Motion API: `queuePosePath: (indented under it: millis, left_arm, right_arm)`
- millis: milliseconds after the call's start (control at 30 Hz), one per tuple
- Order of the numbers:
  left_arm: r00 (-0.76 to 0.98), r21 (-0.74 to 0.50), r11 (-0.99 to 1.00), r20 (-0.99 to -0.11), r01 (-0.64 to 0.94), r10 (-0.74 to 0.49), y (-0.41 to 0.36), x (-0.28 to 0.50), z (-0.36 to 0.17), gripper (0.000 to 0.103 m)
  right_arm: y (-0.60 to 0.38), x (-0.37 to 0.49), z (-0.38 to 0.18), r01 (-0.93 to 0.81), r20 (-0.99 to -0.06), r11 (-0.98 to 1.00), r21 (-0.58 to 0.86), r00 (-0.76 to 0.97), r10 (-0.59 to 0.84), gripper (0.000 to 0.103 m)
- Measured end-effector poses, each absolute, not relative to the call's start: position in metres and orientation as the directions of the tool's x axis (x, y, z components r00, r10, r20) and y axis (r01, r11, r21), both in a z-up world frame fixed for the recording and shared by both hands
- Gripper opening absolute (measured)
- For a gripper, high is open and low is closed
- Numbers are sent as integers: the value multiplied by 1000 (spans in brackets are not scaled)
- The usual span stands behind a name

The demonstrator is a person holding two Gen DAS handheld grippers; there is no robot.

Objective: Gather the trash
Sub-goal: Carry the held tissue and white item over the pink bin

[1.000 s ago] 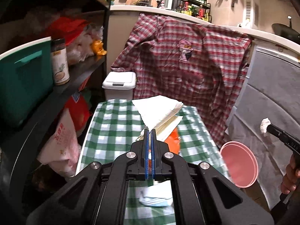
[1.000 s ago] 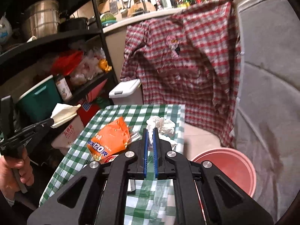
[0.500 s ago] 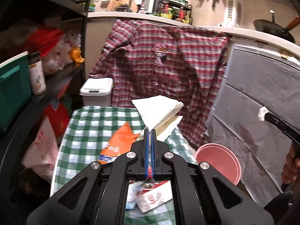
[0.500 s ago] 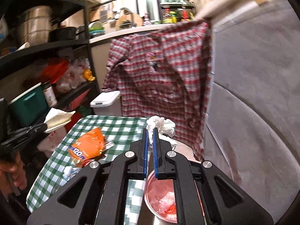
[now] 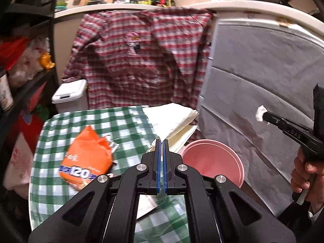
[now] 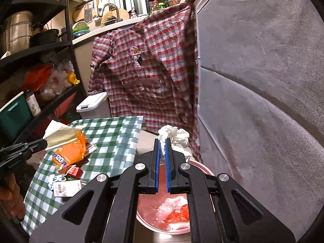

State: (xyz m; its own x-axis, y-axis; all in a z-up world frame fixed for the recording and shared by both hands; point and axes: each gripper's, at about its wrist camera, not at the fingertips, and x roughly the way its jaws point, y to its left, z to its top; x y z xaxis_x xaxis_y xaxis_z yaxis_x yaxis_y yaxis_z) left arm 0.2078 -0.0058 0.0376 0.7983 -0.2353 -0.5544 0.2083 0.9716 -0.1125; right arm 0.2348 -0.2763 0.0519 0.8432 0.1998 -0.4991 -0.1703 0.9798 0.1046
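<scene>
Readable on the orange snack bag (image 5: 87,160): large white digits "120" on a blue band, seen again partly as "20" from the right wrist view. Printed on the small white carton (image 6: 65,188) lying on the checked cloth: "1921" or similar, sideways and blurred. Embossed on the black gripper handle (image 5: 293,134): letters like "DAS", barely legible.

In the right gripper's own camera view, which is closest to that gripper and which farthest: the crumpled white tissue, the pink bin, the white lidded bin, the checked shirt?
1. Crumpled white tissue: pinched at the tips of the right gripper.
2. Pink bin: directly below, on the floor.
3. White lidded bin: beyond the table's far end, left.
4. Checked shirt: hanging behind it, at the counter; close to the white bin's depth.
</scene>
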Motion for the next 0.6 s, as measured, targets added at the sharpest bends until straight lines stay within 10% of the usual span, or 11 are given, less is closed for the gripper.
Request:
queuePosePath:
  millis: [600]
  left_arm:
    - [737, -92, 949, -609, 303, -294, -64, 237, 6, 2]
  right_arm:
    - [-295, 251, 37, -138, -532, 983, 120, 827, 180, 6]
